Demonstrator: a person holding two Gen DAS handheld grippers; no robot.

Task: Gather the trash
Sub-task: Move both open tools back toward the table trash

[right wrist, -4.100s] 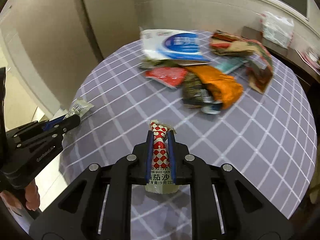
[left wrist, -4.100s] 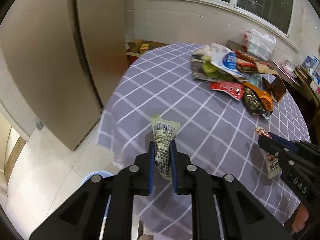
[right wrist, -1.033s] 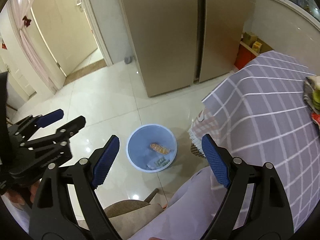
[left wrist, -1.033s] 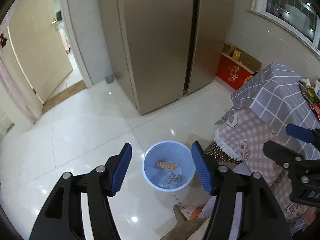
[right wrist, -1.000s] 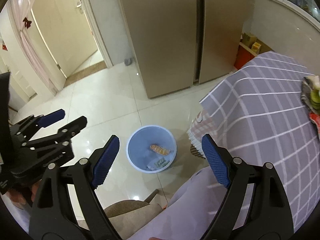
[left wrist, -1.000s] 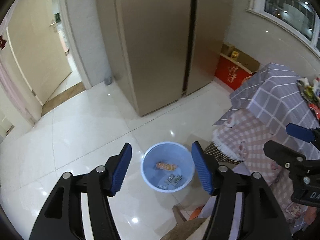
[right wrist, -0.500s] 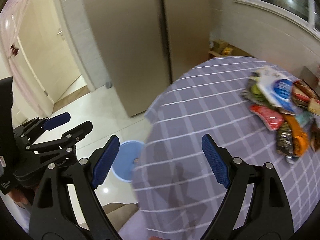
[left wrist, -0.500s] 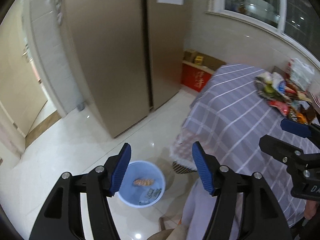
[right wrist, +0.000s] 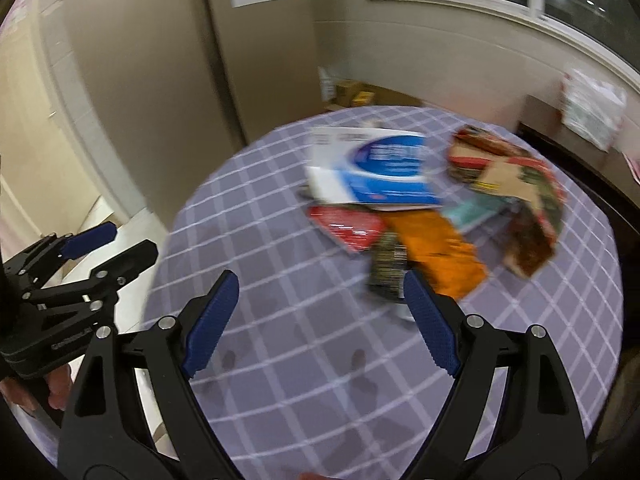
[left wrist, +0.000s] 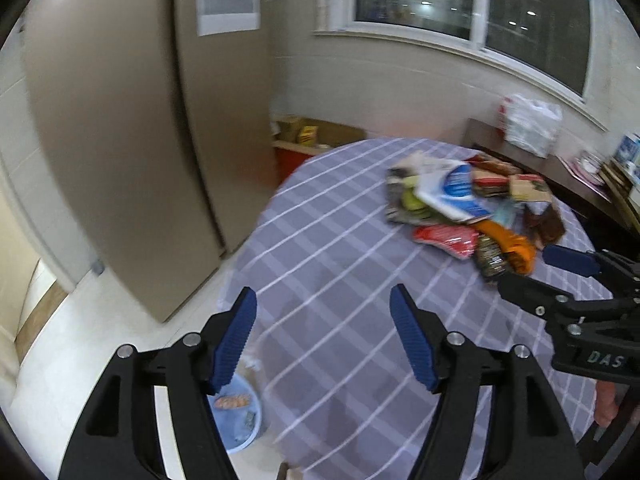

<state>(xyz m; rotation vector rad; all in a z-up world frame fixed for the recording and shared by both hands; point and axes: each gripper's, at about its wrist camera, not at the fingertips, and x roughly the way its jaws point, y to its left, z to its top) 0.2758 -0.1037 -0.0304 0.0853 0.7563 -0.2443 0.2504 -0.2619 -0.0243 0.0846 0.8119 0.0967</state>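
Note:
A pile of wrappers lies on the far part of the round table (left wrist: 340,280): a white and blue packet (left wrist: 452,188) (right wrist: 376,168), a red packet (left wrist: 446,238) (right wrist: 348,226), an orange one (left wrist: 506,242) (right wrist: 436,252) and a dark one (right wrist: 388,270). My left gripper (left wrist: 324,330) is open and empty above the table's near left edge. My right gripper (right wrist: 320,316) is open and empty above the table, short of the pile. The blue bin (left wrist: 240,416) with wrappers in it stands on the floor at the table's left.
A tall beige fridge (left wrist: 120,140) stands to the left. Cardboard boxes (left wrist: 308,132) sit under the window. A dark sideboard (left wrist: 560,168) with a white plastic bag (left wrist: 528,122) is behind the table. White tile floor (left wrist: 60,340) lies at left.
Both grippers let go of their wrappers over the blue bin and stayed open. They have swung up and right from the bin back over the table toward the pile.

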